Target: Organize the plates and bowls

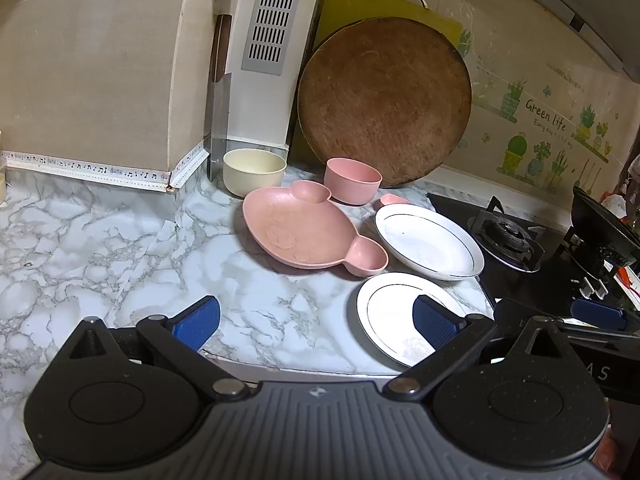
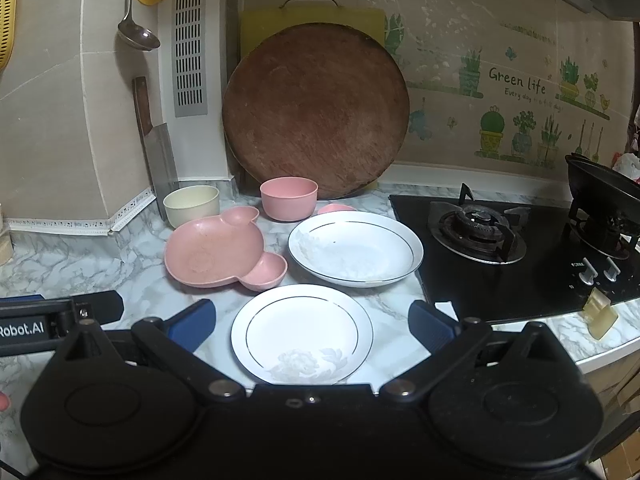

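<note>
One white plate (image 2: pixel 302 332) lies between the open right hand-held gripper's (image 2: pixel 312 326) fingers.

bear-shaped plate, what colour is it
Pink bear-shaped plate; clearest in the right wrist view.

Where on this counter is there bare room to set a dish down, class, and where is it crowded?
Free: the marble counter left of the pink bear-shaped plate, bordered behind by the tiled wall trim. Crowded: cream bowl, pink bowl and two white plates cluster between the bear plate and the stove. Both grippers are open, empty.
</note>
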